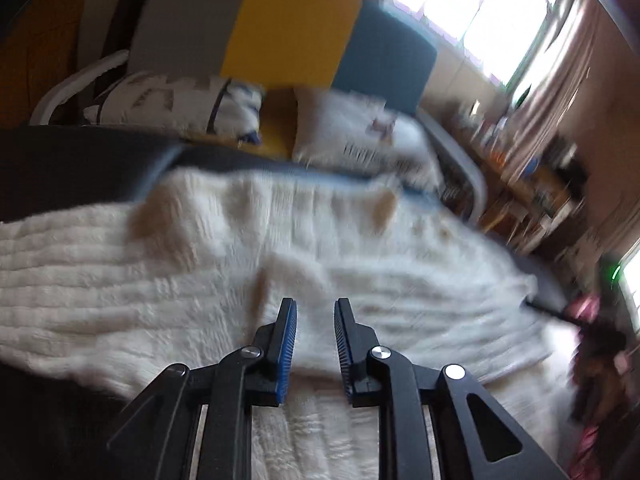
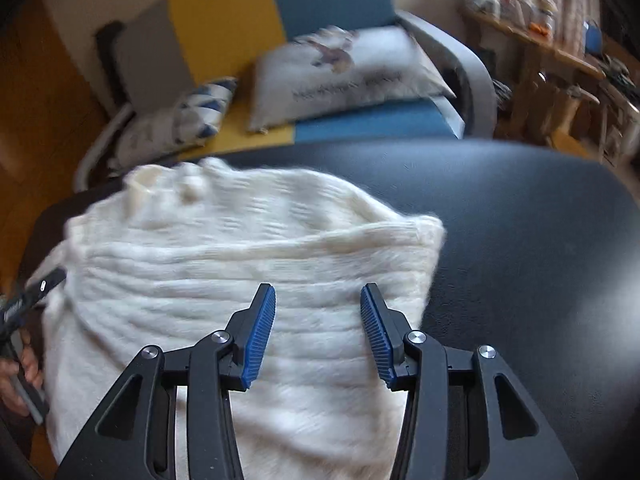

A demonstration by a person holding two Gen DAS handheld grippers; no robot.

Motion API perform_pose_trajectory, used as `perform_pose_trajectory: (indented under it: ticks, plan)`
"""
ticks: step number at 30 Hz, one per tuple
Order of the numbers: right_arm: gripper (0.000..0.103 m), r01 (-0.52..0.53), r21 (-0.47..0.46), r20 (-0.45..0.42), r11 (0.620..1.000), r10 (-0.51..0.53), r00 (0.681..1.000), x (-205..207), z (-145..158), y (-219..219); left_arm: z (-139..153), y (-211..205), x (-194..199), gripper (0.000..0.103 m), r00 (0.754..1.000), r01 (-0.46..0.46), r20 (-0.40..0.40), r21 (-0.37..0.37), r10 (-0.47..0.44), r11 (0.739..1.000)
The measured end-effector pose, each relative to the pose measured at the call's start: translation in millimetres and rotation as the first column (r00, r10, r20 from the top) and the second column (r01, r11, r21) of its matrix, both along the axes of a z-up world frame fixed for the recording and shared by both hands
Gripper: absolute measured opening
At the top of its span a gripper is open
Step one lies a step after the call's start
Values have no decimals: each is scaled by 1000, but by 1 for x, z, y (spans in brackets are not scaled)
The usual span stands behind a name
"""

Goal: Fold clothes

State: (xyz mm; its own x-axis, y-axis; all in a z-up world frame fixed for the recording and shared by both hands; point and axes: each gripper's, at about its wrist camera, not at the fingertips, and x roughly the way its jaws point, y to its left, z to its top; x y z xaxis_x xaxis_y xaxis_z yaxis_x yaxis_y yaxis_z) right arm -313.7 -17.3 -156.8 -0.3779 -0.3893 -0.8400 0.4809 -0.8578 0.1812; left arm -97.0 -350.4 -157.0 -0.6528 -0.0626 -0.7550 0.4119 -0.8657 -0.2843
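White sweater (image 2: 240, 280) spread on dark table (image 2: 520, 240), ribs running crosswise. Right gripper (image 2: 318, 300) released, empty, hovering over sweater's right part, folded edge just right. Left gripper (image 1: 315, 308) parted narrowly, nothing pinched, above sweater middle. Right nearer that edge.

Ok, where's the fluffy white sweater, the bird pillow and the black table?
white sweater (image 2: 240, 264), right wrist view, middle of the knit.
bird pillow (image 2: 344, 76), right wrist view, its printed front.
black table (image 2: 540, 240), right wrist view, bare top.
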Motion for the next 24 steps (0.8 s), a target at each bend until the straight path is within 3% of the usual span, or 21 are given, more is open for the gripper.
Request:
perform_pose_trajectory:
  ticks: [2, 4, 8, 12, 14, 18, 20, 24]
  plan:
    - [46, 67, 43, -26, 997, -66, 997, -7, -9, 7, -4, 8, -1, 19, 1000, 21, 4, -48, -21, 999]
    - [49, 66, 17, -31, 998, -66, 997, -6, -8, 10, -4, 11, 0, 19, 1000, 31, 5, -62, -30, 998]
    - [49, -26, 92, -73, 995, 33, 997, 4, 2, 0, 0, 5, 2, 19, 1000, 27, -5, -32, -27, 999]
    - [49, -138, 83, -128, 987, 148, 981, 14, 26, -8, 0, 7, 4, 19, 999, 36, -9, -48, -36, 998]
    - [49, -180, 69, -111, 981, 187, 976, 8, 29, -13, -1, 8, 5, 19, 999, 38, -6, -55, -38, 998]
    - [49, -107, 122, -88, 987, 118, 989, -22, 12, -15, -2, 9, 5, 20, 999, 39, -11, -51, -40, 998]
    - [54, -75, 108, -87, 991, 85, 993, -28, 6, -11, -4, 9, 6, 20, 999, 40, -14, -41, -40, 998]
    - [55, -49, 113, -94, 992, 60, 994, -30, 3, -11, 0, 7, 8, 20, 999, 43, -23, -32, -43, 999]
